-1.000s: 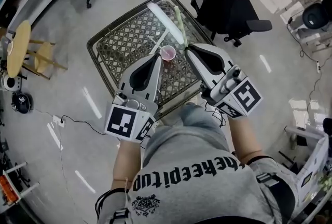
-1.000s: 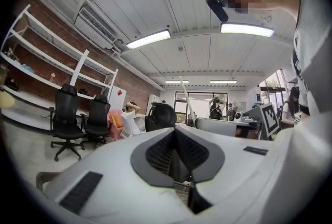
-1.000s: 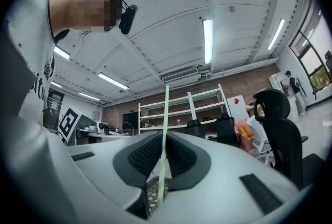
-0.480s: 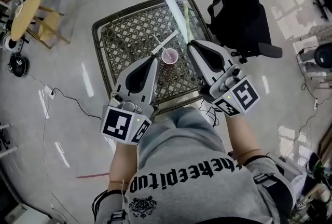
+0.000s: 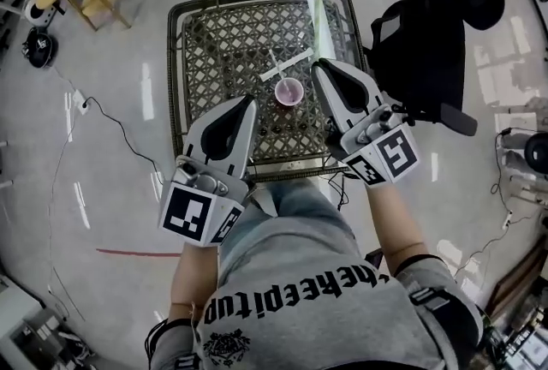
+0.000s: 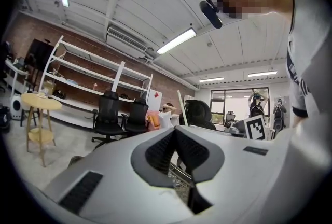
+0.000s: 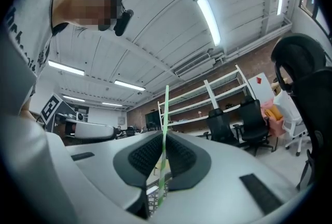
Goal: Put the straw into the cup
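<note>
Right gripper [image 7: 165,137]: jaws pinched shut on the green straw [image 7: 166,106], which runs lengthways through the pads and sticks out well past the tips. Left gripper [image 6: 175,132]: jaws closed on each other, nothing between them. In the head view your straw points away from you over the wicker table [image 5: 197,26]. The pink cup [image 5: 288,91] stands upright between the two gripper tips, nearer your right one. A white paper strip [image 5: 289,62] lies just beyond it. Risks, as I judge them: the cup looks light (nothing steadies it), so a slanted entry could tip it, and the long free end could catch the rim and slip in the pads.
</note>
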Demonstrator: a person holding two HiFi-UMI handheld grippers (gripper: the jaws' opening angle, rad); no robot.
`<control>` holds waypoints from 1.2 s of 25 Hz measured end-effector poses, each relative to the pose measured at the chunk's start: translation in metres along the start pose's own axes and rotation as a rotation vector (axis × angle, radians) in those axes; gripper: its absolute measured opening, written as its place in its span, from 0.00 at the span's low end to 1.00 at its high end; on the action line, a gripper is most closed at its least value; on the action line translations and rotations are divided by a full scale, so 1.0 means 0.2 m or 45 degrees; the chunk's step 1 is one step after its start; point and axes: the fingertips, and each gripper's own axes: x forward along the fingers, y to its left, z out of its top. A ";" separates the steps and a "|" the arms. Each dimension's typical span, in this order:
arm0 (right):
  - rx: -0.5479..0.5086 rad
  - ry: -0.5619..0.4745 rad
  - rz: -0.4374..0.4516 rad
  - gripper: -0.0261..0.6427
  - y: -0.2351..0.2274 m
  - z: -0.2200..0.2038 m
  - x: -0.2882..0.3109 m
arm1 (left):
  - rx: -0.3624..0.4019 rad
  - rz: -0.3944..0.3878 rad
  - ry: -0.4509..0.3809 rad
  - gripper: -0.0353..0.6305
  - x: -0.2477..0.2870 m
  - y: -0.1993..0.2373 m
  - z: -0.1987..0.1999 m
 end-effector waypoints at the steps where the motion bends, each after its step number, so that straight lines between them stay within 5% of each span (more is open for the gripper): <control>1: 0.008 0.004 0.005 0.09 -0.01 -0.02 0.01 | 0.000 0.012 0.001 0.12 0.00 0.00 0.00; 20: 0.053 0.119 0.025 0.09 -0.16 -0.52 0.06 | -0.052 0.116 0.005 0.12 0.03 0.02 -0.23; 30: 0.010 0.170 0.039 0.09 -0.16 -0.76 0.08 | -0.038 0.064 0.074 0.12 0.07 -0.01 -0.38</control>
